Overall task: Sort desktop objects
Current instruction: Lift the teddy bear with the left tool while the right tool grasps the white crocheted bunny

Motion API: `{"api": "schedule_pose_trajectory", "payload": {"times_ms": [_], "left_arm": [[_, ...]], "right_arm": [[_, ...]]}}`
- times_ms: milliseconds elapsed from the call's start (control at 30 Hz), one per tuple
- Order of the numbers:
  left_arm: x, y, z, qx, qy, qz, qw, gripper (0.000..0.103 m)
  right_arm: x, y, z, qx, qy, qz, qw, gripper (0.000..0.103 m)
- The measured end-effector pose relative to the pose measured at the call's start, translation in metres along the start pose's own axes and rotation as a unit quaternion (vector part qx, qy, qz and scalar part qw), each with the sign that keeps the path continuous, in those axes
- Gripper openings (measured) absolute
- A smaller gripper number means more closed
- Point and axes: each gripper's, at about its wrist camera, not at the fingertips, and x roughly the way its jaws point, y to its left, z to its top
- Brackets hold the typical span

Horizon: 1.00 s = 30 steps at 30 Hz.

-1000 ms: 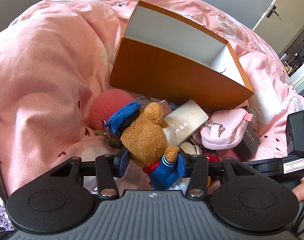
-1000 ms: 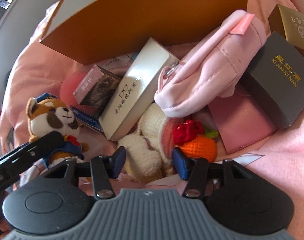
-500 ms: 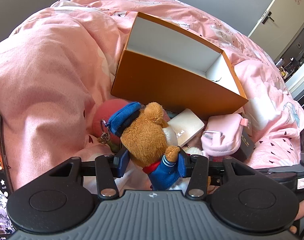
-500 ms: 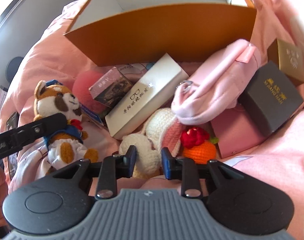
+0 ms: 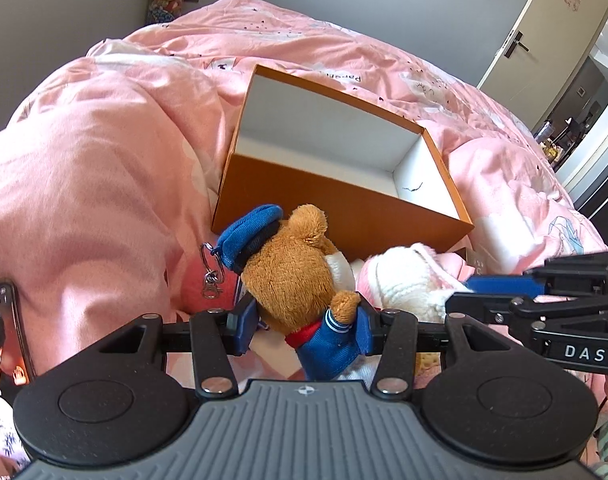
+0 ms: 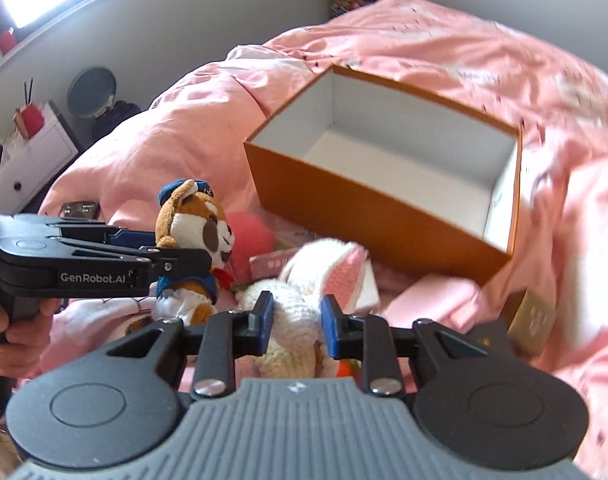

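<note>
- One orange box (image 5: 335, 216), white inside and with nothing in it, sits on the pink duvet (image 5: 84, 168) at the far side of the pile of small things.
- Two soft toys are up off the bed: one brown plush in a blue cap and jacket (image 5: 300, 280), one white crocheted rabbit with pink ears (image 6: 300, 320).
- Below them on the bedding I count one red ball (image 6: 250, 236), a pale pink carton (image 6: 272, 264), a dark box (image 6: 487, 332) and a gold box (image 6: 531, 320) at the right; the rest is blurred.
- Against a second ago, the rabbit lay among the boxes and now hangs clear of them, and the orange box shows more of its floor in both views.
- Left gripper (image 5: 304, 322): jaws about halfway apart, pads pressed on the plush's body at either side, just near of the box's front wall.
- Right gripper (image 6: 296, 318): jaws have just been closing and now pinch the rabbit's body between them, narrow gap.
- A hand (image 6: 14, 332) grips the left tool's handle at the left edge.
</note>
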Motion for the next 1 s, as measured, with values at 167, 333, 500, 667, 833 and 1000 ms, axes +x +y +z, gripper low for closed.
{"api": "schedule_pose_trajectory", "payload": {"times_ms": [167, 333, 500, 667, 833, 1000], "left_arm": [[0.017, -0.004, 0.009, 0.011, 0.010, 0.001, 0.9999, 0.056], [0.046, 0.002, 0.010, 0.012, 0.032, 0.014, 0.9993, 0.056], [0.064, 0.003, 0.005, 0.021, 0.040, 0.010, 0.9989, 0.057], [0.068, 0.002, 0.007, 0.024, 0.045, -0.002, 0.9987, 0.061], [0.072, 0.012, 0.008, -0.007, 0.059, -0.017, 0.9981, 0.064], [0.079, 0.020, 0.008, -0.038, 0.086, -0.031, 0.9951, 0.068]], "right_arm": [[0.018, 0.002, 0.011, -0.042, -0.023, -0.032, 0.998, 0.027], [0.052, -0.002, 0.004, -0.053, -0.020, -0.047, 0.997, 0.027], [0.075, -0.017, -0.008, -0.011, 0.002, -0.018, 1.000, 0.033], [0.075, -0.023, -0.009, 0.026, 0.007, -0.002, 1.000, 0.042], [0.080, -0.031, -0.009, 0.078, 0.024, 0.000, 0.997, 0.056], [0.090, -0.042, -0.011, 0.123, 0.047, 0.010, 0.991, 0.064]]}}
